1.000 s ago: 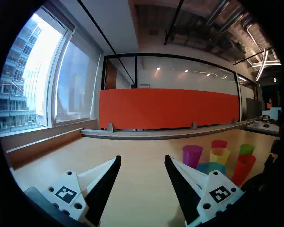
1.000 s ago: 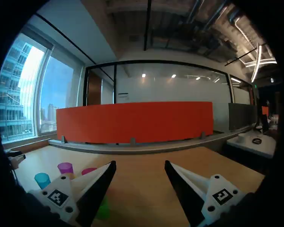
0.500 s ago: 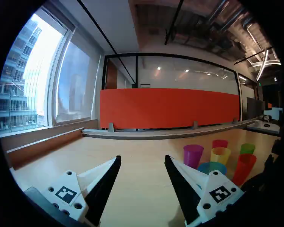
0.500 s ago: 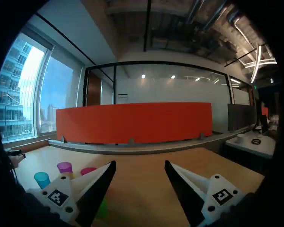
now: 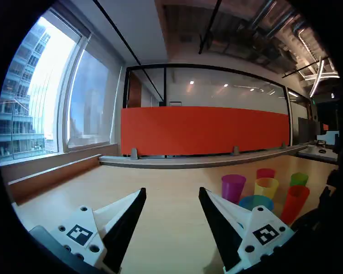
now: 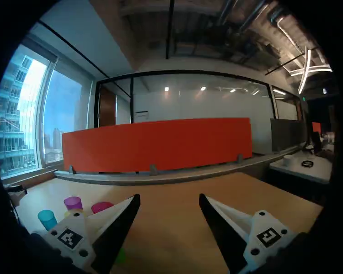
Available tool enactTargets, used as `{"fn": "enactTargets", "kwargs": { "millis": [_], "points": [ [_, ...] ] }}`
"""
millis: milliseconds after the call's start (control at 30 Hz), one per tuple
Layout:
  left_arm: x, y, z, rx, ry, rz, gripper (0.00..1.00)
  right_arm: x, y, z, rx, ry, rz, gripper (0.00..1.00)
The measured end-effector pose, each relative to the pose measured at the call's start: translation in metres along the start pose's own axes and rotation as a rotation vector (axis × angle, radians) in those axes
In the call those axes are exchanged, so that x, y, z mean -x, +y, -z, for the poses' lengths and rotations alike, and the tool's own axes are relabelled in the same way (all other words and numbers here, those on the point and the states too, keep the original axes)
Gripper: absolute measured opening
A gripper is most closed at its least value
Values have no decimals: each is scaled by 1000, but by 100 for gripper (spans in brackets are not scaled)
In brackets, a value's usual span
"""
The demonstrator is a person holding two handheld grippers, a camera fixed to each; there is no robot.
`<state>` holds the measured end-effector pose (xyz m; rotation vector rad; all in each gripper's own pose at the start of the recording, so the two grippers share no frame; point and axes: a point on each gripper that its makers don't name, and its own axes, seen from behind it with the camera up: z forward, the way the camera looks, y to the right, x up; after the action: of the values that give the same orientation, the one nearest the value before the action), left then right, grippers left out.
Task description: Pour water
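Observation:
Several coloured plastic cups stand together on the wooden table (image 5: pixel 171 182). In the left gripper view I see a purple cup (image 5: pixel 232 187), a yellow cup (image 5: pixel 265 187), a blue cup (image 5: pixel 255 201), an orange cup (image 5: pixel 294 203), a pink cup (image 5: pixel 265 173) and a green cup (image 5: pixel 298 179), to the right of my left gripper (image 5: pixel 171 201). That gripper is open and holds nothing. In the right gripper view the blue cup (image 6: pixel 47 219), purple cup (image 6: pixel 73 202) and pink cup (image 6: pixel 101 207) sit at the lower left, partly behind the left finger. My right gripper (image 6: pixel 169 203) is open with nothing between its fingers.
An orange divider panel (image 5: pixel 203 130) runs along the table's far edge, with a glass wall behind it. Large windows (image 5: pixel 39 96) line the left side. A second desk (image 6: pixel 304 166) with small objects stands at the far right.
The right gripper view has shifted slightly, so the cups and the orange panel sit a little further left and lower. The left gripper has stayed still.

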<state>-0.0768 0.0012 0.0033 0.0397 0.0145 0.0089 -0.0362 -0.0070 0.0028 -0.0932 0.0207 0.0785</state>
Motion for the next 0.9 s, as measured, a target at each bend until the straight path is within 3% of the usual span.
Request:
{"fn": "enactTargets", "kwargs": {
  "millis": [200, 400, 700, 900],
  "points": [
    [0, -1, 0, 0, 0, 0, 85, 0, 0, -4, 5, -3, 3, 99],
    [-1, -1, 1, 0, 0, -1, 85, -2, 2, 0, 3, 7, 52, 99],
    [-1, -2, 1, 0, 0, -1, 85, 1, -12, 9, -33, 34, 132, 99],
    [-1, -1, 1, 0, 0, 0, 85, 5, -21, 10, -53, 48, 151, 99]
  ]
}}
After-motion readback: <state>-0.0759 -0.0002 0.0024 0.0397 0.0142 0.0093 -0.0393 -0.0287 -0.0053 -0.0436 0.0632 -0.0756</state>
